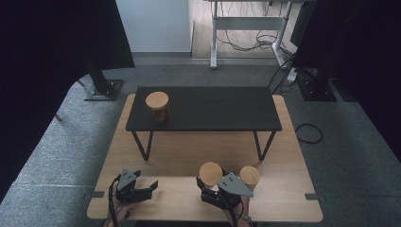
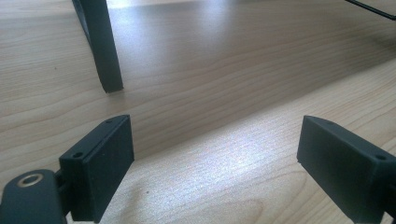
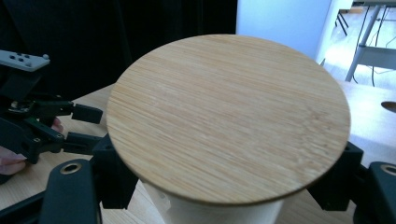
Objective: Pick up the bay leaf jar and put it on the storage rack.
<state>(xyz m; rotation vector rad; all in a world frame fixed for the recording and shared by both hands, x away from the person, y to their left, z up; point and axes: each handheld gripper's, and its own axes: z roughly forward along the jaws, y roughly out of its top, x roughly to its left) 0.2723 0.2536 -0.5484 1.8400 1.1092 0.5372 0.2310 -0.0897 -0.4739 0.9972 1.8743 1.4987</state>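
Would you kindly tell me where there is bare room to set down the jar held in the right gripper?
The black shelf is bare right of the jar on its left end. The wooden table lies free between the left gripper and right gripper. It is crowded where the held jar and another jar stand together.

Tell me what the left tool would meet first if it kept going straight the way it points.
Probably nothing soon: the left tool is open over bare wooden table. The black shelf's leg stands left of its line, so it would likely pass beside it, though depth is unclear.
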